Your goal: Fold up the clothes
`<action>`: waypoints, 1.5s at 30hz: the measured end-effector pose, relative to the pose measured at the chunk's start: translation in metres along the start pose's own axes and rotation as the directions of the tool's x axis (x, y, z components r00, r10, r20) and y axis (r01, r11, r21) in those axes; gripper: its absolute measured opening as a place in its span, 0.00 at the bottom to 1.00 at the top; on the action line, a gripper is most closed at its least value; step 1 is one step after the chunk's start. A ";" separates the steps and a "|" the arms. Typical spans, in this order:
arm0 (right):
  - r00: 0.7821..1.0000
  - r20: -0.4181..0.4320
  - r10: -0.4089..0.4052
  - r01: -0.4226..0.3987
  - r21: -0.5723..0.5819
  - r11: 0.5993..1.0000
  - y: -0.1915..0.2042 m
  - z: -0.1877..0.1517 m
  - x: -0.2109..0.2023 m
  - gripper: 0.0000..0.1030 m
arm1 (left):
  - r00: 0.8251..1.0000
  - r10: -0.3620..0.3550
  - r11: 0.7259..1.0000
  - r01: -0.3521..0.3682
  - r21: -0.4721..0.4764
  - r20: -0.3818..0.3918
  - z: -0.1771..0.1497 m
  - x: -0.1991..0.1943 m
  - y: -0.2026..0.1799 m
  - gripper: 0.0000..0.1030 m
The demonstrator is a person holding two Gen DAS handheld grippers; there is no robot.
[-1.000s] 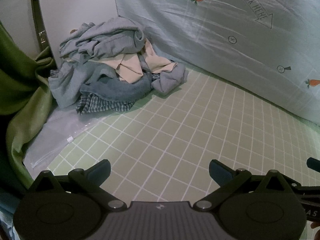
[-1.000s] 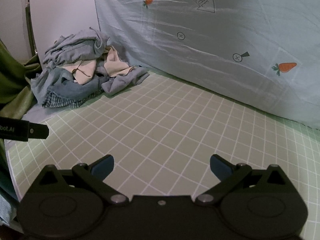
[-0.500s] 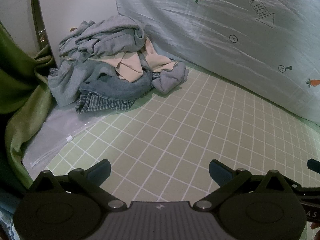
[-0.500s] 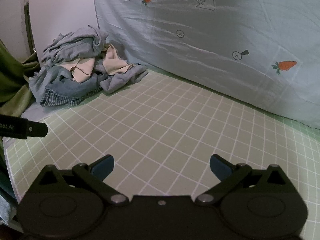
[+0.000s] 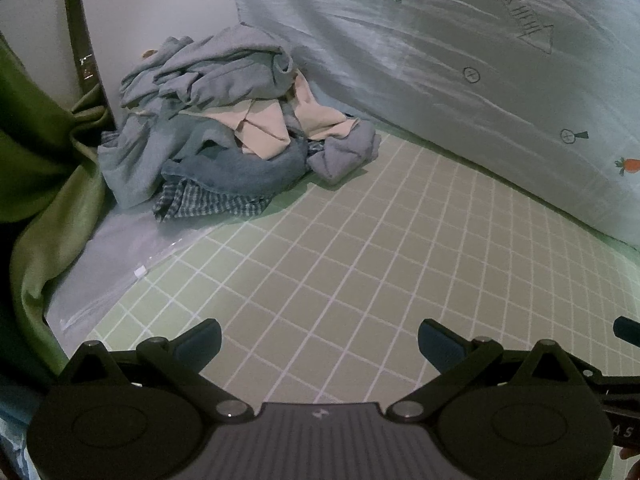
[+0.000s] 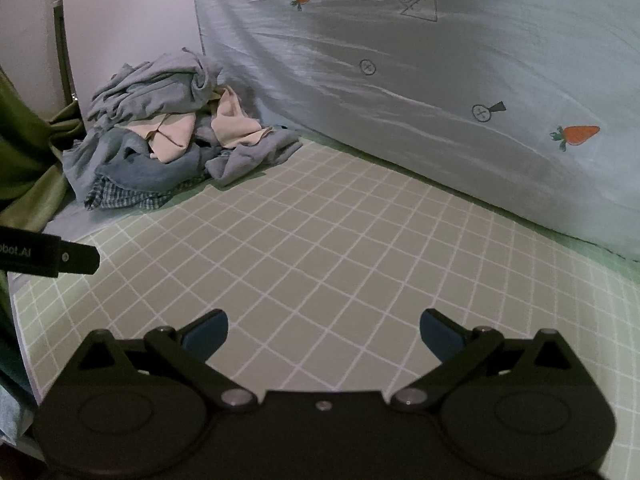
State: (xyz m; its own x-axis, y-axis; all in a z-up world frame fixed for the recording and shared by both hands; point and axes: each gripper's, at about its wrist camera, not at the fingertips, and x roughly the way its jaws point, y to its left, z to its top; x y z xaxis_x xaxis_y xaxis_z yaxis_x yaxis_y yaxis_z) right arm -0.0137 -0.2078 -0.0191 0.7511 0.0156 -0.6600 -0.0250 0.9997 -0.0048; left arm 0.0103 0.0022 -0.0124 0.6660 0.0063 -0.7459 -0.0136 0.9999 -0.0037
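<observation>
A heap of crumpled clothes [image 5: 224,128] lies in the far left corner of the green checked mat [image 5: 360,264]: grey-blue tops, a beige garment, a denim piece and a blue checked shirt. It also shows in the right wrist view [image 6: 168,140]. My left gripper [image 5: 319,344] is open and empty, well short of the heap. My right gripper [image 6: 323,332] is open and empty over the mat [image 6: 340,248]. A part of the left gripper [image 6: 48,254] pokes in at the left edge of the right wrist view.
A pale blue sheet with carrot prints [image 5: 460,72] hangs along the back and right. A green curtain [image 5: 44,184] bunches at the left. A clear plastic bag [image 5: 108,272] lies flat beside the heap. A white board [image 6: 128,28] stands behind the heap.
Both grippers have edged slightly forward toward the heap, which looks a little nearer. Both stay open and empty.
</observation>
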 end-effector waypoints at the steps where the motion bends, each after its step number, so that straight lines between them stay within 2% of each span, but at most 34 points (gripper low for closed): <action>1: 1.000 -0.001 0.001 -0.001 0.001 1.000 0.000 0.000 0.000 1.00 | 1.000 0.001 1.000 -0.001 -0.001 -0.002 0.000 0.000 0.000 1.00; 11: 1.000 -0.011 0.028 -0.028 -0.008 1.000 0.007 0.006 0.011 1.00 | 0.998 0.033 0.999 -0.034 -0.018 -0.044 0.000 0.011 0.006 1.00; 18: 0.997 -0.023 0.069 -0.070 -0.030 0.997 0.017 0.034 0.047 1.00 | 0.998 0.034 0.997 -0.037 -0.063 -0.050 0.022 0.033 0.022 1.00; 23: 0.996 0.005 0.087 -0.086 -0.070 0.994 0.031 0.079 0.092 1.00 | 0.998 0.061 0.987 -0.065 -0.148 -0.030 0.064 0.064 0.051 1.00; 26: 0.993 0.007 0.116 -0.115 -0.045 0.992 0.044 0.112 0.126 1.00 | 0.997 0.082 0.973 -0.083 -0.217 -0.014 0.097 0.087 0.076 1.00; 28: 0.986 0.015 0.164 -0.164 -0.018 0.986 0.054 0.137 0.150 0.97 | 0.995 0.101 0.963 -0.098 -0.252 -0.002 0.122 0.104 0.092 0.99; 30: 0.977 0.030 0.212 -0.212 0.001 0.977 0.065 0.163 0.174 0.90 | 0.993 0.121 0.952 -0.112 -0.286 0.015 0.151 0.122 0.111 0.99; 32: 0.968 0.057 0.246 -0.246 -0.011 0.969 0.080 0.187 0.197 0.86 | 0.990 0.136 0.939 -0.117 -0.324 0.035 0.177 0.138 0.128 0.95; 35: 0.953 0.091 0.290 -0.288 -0.040 0.957 0.101 0.224 0.233 0.80 | 0.989 0.137 0.917 -0.103 -0.385 0.062 0.213 0.165 0.151 0.86; 37: 0.938 0.107 0.331 -0.326 -0.057 0.944 0.114 0.249 0.255 0.76 | 0.990 0.127 0.909 -0.092 -0.406 0.061 0.229 0.182 0.159 0.70; 38: 0.929 0.119 0.351 -0.345 -0.069 0.936 0.122 0.261 0.265 0.73 | 0.991 0.120 0.907 -0.087 -0.413 0.055 0.234 0.189 0.160 0.66; 40: 0.914 0.137 0.382 -0.372 -0.093 0.923 0.135 0.281 0.286 0.70 | 0.994 0.099 0.899 -0.069 -0.432 0.048 0.242 0.202 0.164 0.42; 41: 0.908 0.139 0.396 -0.384 -0.103 0.918 0.142 0.289 0.296 0.68 | 0.994 0.094 0.896 -0.062 -0.440 0.051 0.243 0.204 0.164 0.37; 42: 0.902 0.137 0.408 -0.396 -0.111 0.912 0.148 0.294 0.304 0.62 | 0.994 0.094 0.894 -0.059 -0.444 0.056 0.243 0.205 0.162 0.27; 43: 0.899 0.139 0.416 -0.402 -0.120 0.908 0.152 0.297 0.308 0.58 | 0.994 0.094 0.892 -0.057 -0.448 0.061 0.244 0.206 0.160 0.24; 44: 0.898 0.152 0.413 -0.395 -0.132 0.909 0.151 0.297 0.306 0.45 | 0.993 0.094 0.890 -0.054 -0.452 0.066 0.244 0.207 0.158 0.22; 45: 0.897 0.164 0.410 -0.389 -0.144 0.910 0.151 0.297 0.303 0.22 | 0.992 0.103 0.893 -0.061 -0.447 0.071 0.244 0.206 0.155 0.17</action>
State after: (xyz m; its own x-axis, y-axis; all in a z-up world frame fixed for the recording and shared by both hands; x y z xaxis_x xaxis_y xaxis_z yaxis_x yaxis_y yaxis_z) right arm 0.4061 -0.0466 0.0029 0.7720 0.4267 -0.4711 -0.4097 0.9007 0.1444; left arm 0.3275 0.1611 -0.0043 0.7125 0.1105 -0.6929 -0.3857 0.8866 -0.2553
